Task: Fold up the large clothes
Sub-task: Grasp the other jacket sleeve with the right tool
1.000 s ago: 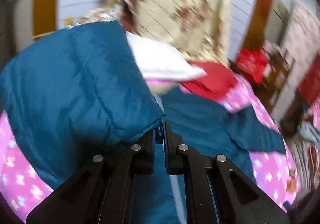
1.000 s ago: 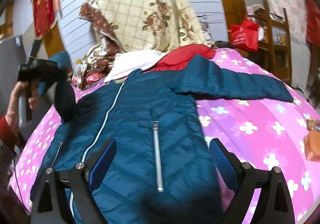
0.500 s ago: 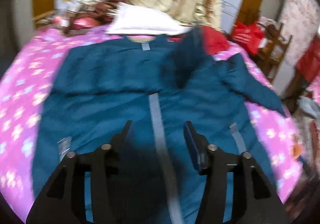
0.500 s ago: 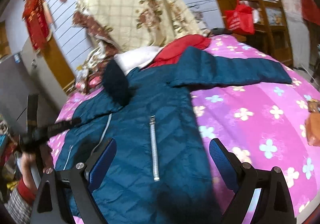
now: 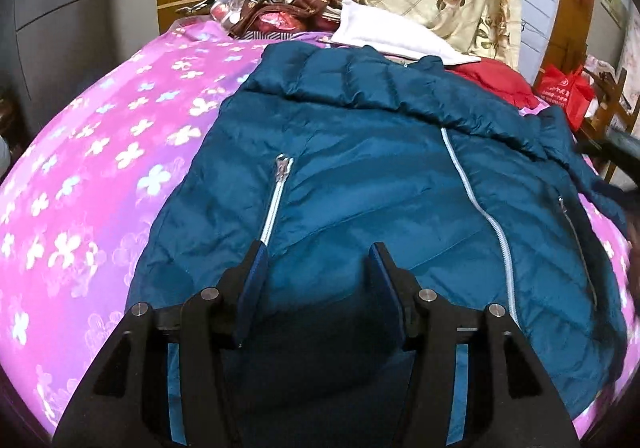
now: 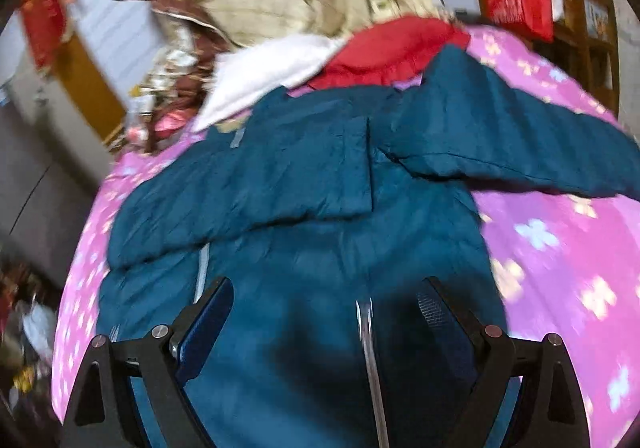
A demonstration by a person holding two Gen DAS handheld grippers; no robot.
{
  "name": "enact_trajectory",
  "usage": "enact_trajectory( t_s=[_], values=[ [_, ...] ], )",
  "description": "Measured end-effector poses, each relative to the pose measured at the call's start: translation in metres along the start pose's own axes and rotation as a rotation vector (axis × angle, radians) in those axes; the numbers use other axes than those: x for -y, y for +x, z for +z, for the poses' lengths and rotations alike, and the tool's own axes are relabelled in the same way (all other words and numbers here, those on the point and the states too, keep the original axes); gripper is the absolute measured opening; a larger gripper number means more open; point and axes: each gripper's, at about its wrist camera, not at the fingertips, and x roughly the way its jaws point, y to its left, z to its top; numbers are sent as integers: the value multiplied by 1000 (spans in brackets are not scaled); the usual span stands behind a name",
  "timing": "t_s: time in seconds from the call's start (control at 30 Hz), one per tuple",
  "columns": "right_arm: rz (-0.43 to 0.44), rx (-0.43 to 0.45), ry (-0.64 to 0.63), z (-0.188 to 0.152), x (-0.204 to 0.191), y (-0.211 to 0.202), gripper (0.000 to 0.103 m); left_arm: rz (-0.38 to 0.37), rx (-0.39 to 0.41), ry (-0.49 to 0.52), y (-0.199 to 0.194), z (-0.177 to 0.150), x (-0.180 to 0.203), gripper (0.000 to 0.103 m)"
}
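A teal puffer jacket [image 5: 360,175] lies front-up on the bed's pink flowered sheet [image 5: 80,175]; one sleeve [image 6: 248,187] is folded across its chest, the other sleeve [image 6: 512,139] stretches out over the sheet; the left hand-held gripper [image 5: 318,260] hangs above the jacket's lower front, fingers spread wide and holding nothing; the right hand-held gripper [image 6: 326,298] is likewise wide apart and empty over the hem; a white cloth [image 5: 392,35] and a red garment [image 6: 392,47] lie beyond the collar.

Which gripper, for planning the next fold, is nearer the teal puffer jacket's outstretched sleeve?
Right. Right gripper hovers near the outstretched sleeve; left gripper is across the jacket body.
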Motion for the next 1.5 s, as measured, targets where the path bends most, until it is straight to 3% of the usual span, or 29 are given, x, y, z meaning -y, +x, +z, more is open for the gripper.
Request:
enact_trajectory(
  t_s=[0.1, 0.2, 0.23, 0.27, 0.33, 0.47, 0.53, 0.6, 0.67, 0.73, 0.9, 1.13, 1.27, 1.5],
  values=[
    [-25, -71, 87, 32, 6, 53, 89, -24, 0, -1, -1, -5, -3, 52],
    [-29, -88, 174, 49, 15, 84, 57, -45, 20, 11, -6, -8, -3, 52],
    [-14, -83, 181, 56, 15, 91, 36, -44, 29, 16, -8, -8, -3, 52],
    [-15, -85, 178, 61, 14, 97, 22, -43, 42, 23, -10, -9, -3, 52],
    [-57, -79, 172, 71, 15, 105, 20, -34, 63, 39, -13, -10, -2, 52],
    [-185, -53, 136, 89, 17, 116, 20, -22, 58, 51, -8, -11, 1, 52],
    [-197, -46, 106, 93, 16, 108, 20, -22, 49, 45, -8, -10, 0, 52],
    [-159, -12, 77, 89, 14, 86, 31, -35, 53, 38, -13, -9, 1, 52],
    [-91, 27, 51, 79, 17, 56, 65, -34, 68, 38, -22, -7, 4, 52],
    [-62, 82, 32, 62, 29, 22, 75, -42, 80, 41, -34, -5, 10, 52],
    [-79, 101, 42, 20, 91, -29, 75, -96, 96, 49, -63, -7, 29, 52],
    [-179, 137, 215, -24, 220, -75, 75, -126, 69, 96, -83, -17, 61, 52],
    [-219, 169, 368, -27, 290, -87, 75, -97, 50, 109, -79, -23, 73, 52],
    [-246, 201, 542, -7, 359, -74, 75, -73, 6, 102, -65, -25, 79, 52]
  ],
)
